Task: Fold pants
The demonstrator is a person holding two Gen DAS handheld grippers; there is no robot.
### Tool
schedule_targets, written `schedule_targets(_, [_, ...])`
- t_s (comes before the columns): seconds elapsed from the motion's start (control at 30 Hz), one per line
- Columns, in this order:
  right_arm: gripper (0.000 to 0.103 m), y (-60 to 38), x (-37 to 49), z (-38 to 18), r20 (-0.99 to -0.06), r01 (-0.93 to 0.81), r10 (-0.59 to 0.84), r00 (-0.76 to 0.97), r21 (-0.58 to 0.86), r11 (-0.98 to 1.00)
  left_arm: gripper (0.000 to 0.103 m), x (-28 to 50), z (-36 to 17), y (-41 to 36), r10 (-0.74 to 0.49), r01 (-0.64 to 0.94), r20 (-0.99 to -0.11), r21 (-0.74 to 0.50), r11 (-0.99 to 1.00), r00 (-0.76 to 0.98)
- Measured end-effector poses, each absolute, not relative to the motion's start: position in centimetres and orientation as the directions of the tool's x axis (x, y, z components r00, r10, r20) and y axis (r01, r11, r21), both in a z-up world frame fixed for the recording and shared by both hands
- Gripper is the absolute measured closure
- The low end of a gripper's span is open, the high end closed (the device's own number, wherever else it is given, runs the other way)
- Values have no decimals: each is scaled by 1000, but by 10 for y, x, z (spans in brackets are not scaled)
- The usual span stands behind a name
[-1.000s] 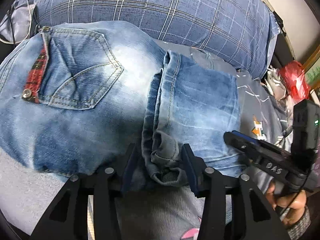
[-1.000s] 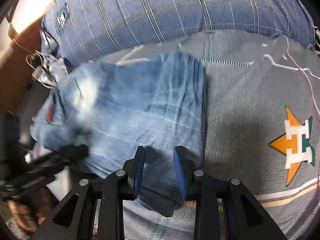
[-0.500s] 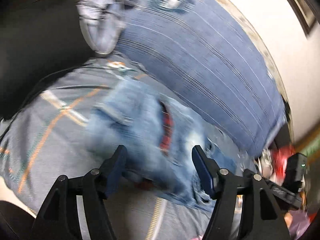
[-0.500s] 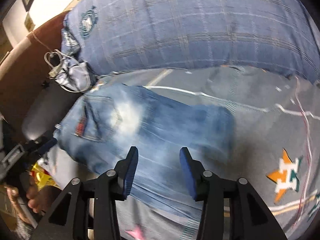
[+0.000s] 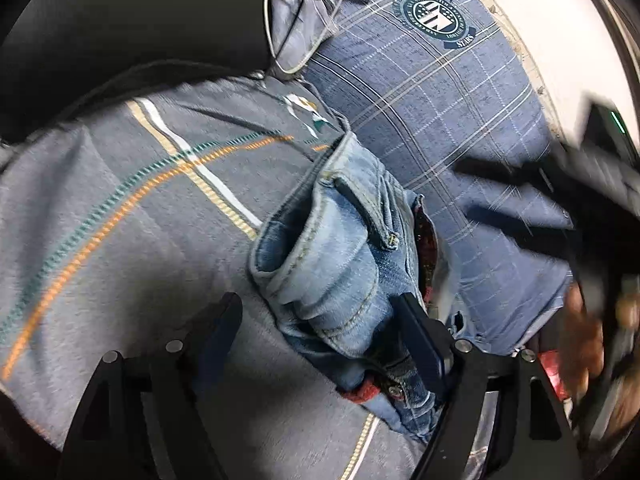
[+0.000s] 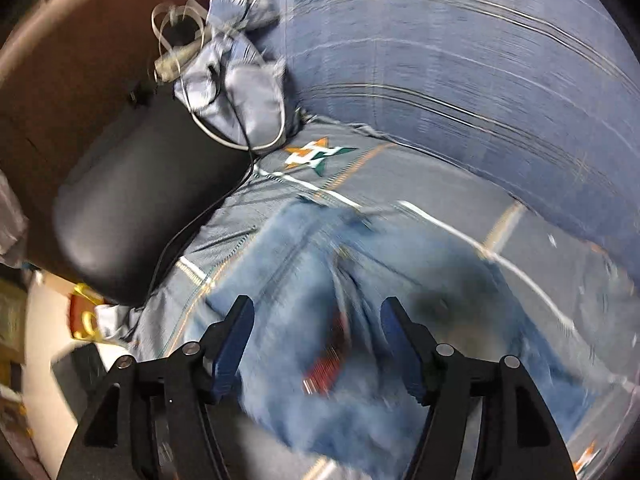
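Observation:
The folded light-blue jeans (image 5: 340,260) lie on the grey bed sheet (image 5: 120,260), seen from the waistband end, with a belt loop and red plaid trim showing. My left gripper (image 5: 320,332) hangs low over that end. Its jaws are opening, and the denim bundle lies between them against the right finger (image 5: 420,336) without being pinched. In the right wrist view the jeans (image 6: 340,300) are blurred. My right gripper (image 6: 318,332) hovers above them, jaws opening, gripping nothing. The right gripper (image 5: 580,200) also appears as a dark blur in the left wrist view.
A big blue plaid pillow (image 5: 440,120) borders the jeans at the back. A black padded cushion (image 6: 140,200) and a loop of white cable (image 6: 224,132) sit at the far left corner. The sheet carries an orange-and-green star logo (image 6: 316,152). A hand (image 5: 584,340) shows at the right edge.
Both grippers have opened wide and left the folded leg end. The left one swung to the waistband end and rolled. The right one rose and shifted over the pocket area.

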State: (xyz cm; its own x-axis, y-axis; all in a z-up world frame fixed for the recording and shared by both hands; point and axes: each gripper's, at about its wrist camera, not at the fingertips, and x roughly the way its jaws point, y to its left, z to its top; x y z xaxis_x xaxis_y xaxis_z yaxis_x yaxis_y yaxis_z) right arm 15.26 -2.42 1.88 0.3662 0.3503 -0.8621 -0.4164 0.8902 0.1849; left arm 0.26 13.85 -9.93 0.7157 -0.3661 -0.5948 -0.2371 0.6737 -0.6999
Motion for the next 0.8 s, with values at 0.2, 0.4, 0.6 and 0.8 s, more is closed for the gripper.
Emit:
schedule_targets(0.2, [25,47,204,-6,-934,-401,212,288,84,912,16,7,-109,135,-361,-218,-557,-719,660,748])
schedule_targets(0.4, [22,106,219,-52,-950,-468,-100,297,-236,851,15,8,-107,121,-289,-228,-571,-666,710,768])
schedule_targets(0.6, [71,110,213,-84,-891,-522,-330,313,-452,724,67,16,-104,114,-371,-162,-601,-649,743,708])
schedule_targets(0.8, [90,87,210,-56,-903,-490,-247,353,-403,773,77,13,-89,114,-416,-112,-561,-680,725,716])
